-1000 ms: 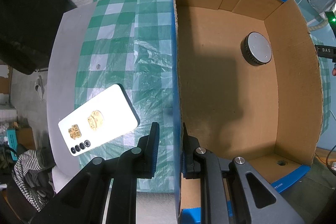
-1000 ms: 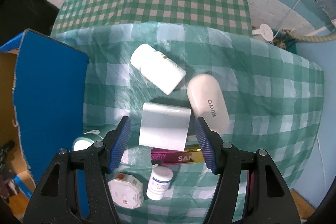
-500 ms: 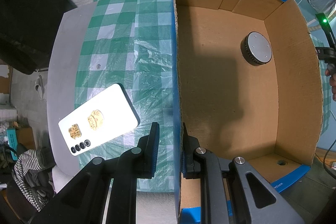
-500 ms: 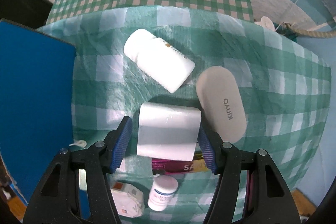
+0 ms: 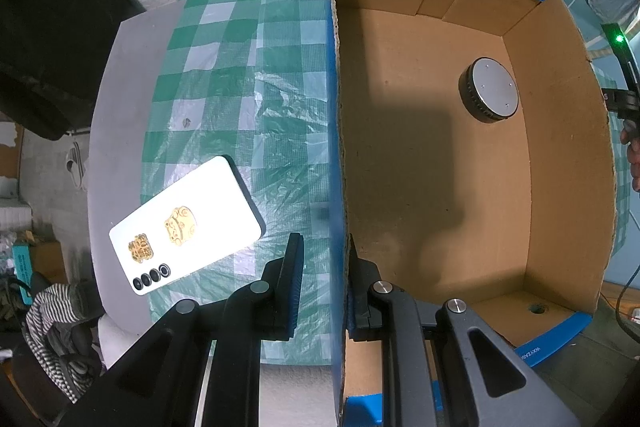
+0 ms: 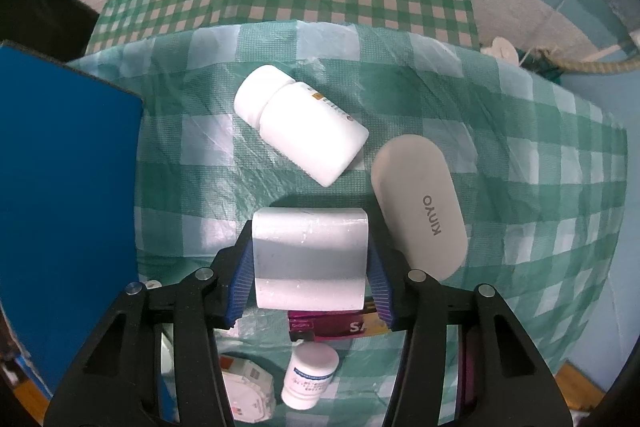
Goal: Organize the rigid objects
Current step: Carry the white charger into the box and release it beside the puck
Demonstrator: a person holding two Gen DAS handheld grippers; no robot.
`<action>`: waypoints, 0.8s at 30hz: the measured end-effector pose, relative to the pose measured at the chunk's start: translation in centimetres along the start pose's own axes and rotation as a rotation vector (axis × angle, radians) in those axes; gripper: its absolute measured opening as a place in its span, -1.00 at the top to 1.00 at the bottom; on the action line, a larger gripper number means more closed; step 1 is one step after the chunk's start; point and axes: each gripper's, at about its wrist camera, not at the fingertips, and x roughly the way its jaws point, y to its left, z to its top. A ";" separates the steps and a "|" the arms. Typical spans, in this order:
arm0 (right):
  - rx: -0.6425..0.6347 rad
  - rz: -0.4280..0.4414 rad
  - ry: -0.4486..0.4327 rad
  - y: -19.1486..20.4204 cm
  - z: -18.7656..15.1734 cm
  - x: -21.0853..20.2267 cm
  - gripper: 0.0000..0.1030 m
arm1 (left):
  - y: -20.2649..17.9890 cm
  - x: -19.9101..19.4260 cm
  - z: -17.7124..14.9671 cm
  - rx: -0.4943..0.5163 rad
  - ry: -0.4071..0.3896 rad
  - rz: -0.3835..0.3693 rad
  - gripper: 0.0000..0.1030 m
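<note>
While my right gripper [image 6: 310, 259] points down at the table, its jaws have just been closing and now press both short sides of a white block [image 6: 310, 259], smooth and rounded at the corners; I judge this is the pick before it goes into the box. Just under and nearer than the block lie a magenta packet [image 6: 340, 327], a small white bottle [image 6: 310, 379] and a white labelled piece I cannot make out. Beyond the block rest a bigger white bottle [image 6: 300, 131] on its side and, just to the right, a grey oval case [image 6: 420, 207], matte and pill-shaped, all on the crinkled green checked cloth [image 6: 540, 167].

My left gripper [image 5: 322, 283] is clamped narrow on the wall of the cardboard box [image 5: 338, 107], probably to steady it. Inside, far over, sits one round black and silver puck [image 5: 490, 89]. Outside on the cloth lies a glossy white phone [image 5: 186, 223], face down.
</note>
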 end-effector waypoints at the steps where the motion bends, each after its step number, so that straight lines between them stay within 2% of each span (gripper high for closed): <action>1: -0.012 -0.008 -0.006 0.1 -0.1 -0.1 0.04 | 0.0 0.0 0.0 0.000 -0.001 -0.001 0.66; 24: -0.097 0.040 -0.089 1.9 -1.4 -5.7 0.04 | -0.3 0.3 0.1 0.007 0.003 0.004 0.66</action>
